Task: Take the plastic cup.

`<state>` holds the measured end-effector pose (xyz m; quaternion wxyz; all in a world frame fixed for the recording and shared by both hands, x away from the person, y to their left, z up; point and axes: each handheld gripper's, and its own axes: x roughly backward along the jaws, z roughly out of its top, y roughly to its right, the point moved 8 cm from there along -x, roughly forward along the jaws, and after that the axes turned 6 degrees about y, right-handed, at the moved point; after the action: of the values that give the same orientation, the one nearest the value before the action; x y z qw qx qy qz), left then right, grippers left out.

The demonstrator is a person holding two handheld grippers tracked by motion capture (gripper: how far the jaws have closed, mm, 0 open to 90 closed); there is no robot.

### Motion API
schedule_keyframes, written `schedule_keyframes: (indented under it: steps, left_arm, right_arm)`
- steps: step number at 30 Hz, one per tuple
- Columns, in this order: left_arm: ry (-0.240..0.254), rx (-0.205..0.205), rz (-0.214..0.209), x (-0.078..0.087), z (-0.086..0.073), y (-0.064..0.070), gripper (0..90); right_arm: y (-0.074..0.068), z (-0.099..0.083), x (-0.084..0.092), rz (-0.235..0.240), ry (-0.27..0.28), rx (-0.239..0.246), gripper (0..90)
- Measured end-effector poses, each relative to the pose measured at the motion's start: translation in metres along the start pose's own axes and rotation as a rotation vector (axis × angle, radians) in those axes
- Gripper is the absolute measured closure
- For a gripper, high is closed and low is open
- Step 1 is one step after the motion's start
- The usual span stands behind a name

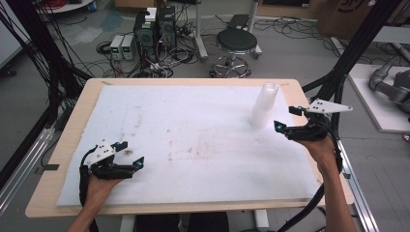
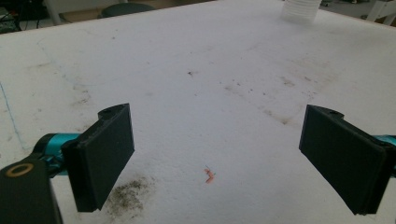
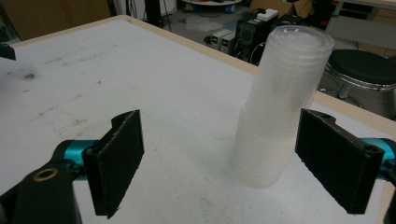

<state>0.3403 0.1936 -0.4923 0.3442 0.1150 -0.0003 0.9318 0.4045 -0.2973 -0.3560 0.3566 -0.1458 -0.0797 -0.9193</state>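
Black jaws of the right gripper (image 3: 219,168) stand wide apart and hold nothing; the stack of clear plastic cups (image 3: 280,107) rises just ahead of them, nearer the right-hand jaw, not touching. That stack (image 1: 264,105) stands near the far right corner of the white foam board (image 1: 193,145), its long axis upright with a slight lean. On the near left the left gripper (image 1: 129,153) is likewise open and empty, well apart from the stack. Judged from position, the right hand is better placed for a grasp across the stack's side.
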Motion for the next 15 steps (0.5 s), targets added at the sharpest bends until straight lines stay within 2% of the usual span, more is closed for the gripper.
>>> schedule_keyframes:
  steps: [5,15]
  left_arm:
    - [0.003,0.005,0.001,0.000,0.000,0.000,10.1]
    - [0.000,-0.002,0.003,0.000,0.000,0.001,10.1]
  right_arm:
    - [0.010,0.013,-0.002,-0.029,0.002,-0.015,14.2]
    - [0.030,0.026,-0.012,-0.042,-0.025,-0.010,14.1]
